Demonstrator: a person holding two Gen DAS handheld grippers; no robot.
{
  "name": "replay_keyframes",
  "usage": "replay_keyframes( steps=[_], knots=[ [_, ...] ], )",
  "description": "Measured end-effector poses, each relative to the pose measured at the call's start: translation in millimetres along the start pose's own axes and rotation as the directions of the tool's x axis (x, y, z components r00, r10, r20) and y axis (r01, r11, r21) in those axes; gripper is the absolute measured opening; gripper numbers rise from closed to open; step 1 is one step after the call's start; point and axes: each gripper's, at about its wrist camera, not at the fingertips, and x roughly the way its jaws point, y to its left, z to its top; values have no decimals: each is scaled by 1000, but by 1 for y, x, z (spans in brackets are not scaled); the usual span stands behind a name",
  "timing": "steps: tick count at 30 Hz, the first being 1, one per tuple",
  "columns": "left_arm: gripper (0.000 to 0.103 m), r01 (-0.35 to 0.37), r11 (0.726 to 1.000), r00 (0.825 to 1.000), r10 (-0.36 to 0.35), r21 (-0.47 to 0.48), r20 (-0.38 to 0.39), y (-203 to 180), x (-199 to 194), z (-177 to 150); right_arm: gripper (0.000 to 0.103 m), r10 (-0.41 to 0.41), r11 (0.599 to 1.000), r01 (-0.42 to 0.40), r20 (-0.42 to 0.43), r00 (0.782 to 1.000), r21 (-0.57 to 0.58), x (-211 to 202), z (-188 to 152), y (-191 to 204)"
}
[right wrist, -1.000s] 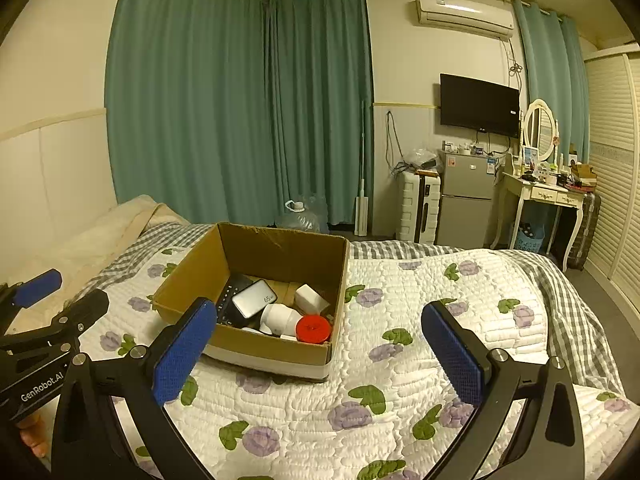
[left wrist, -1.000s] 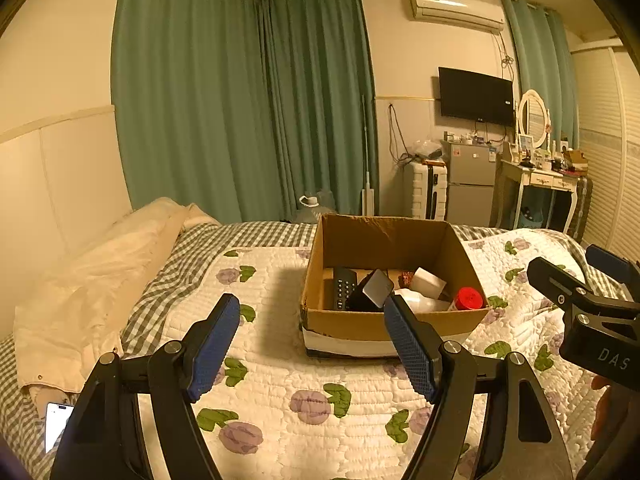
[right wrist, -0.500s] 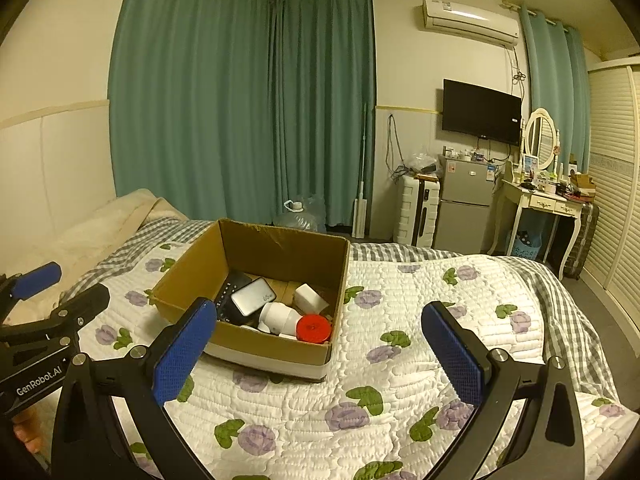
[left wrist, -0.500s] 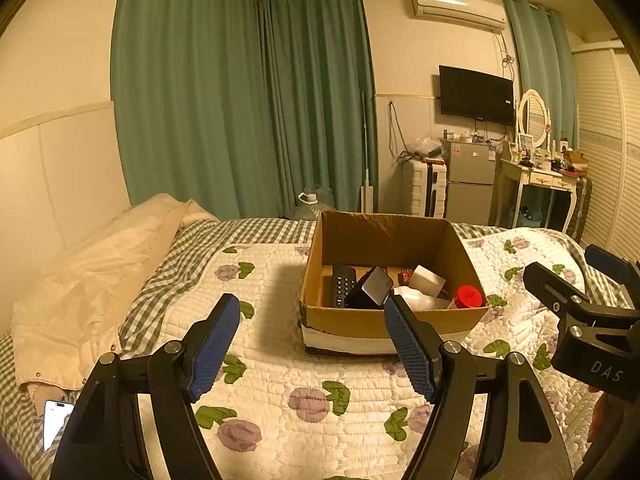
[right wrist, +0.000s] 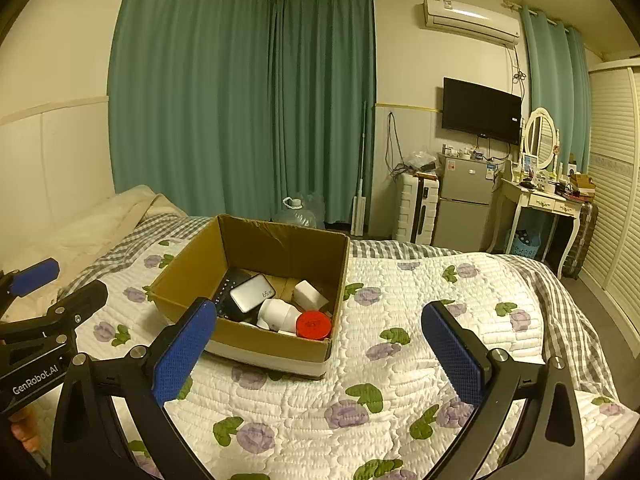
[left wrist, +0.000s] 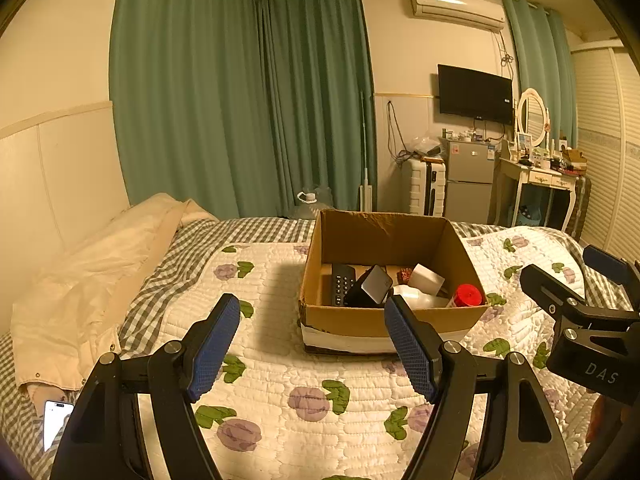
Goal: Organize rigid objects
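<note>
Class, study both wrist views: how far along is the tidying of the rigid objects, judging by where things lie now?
Done: the cardboard box on the quilt already holds a remote, a power bank, white pieces and a red-lidded jar. In hand: nothing; the left gripper and right gripper are both open and empty. Left: no loose objects show on the quilt, so seemingly little.

Both wrist cams face box (left wrist: 390,318).

"DAS" is being shown in pale letters on the black body of the right gripper (left wrist: 591,322) in the left wrist view. "GenRobot.AI" is being displayed on the left gripper (right wrist: 36,360), and "65" is being carried by the grey power bank (right wrist: 252,293).
</note>
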Motion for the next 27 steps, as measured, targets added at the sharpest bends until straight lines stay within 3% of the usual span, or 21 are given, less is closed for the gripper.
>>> replay_keyframes(
  steps=[27],
  knots=[
    [77,0,1000,1000,0,-1,-6,0,0,-1,103,2,1000,-2,-5,1000,0,1,-1,2]
  ],
)
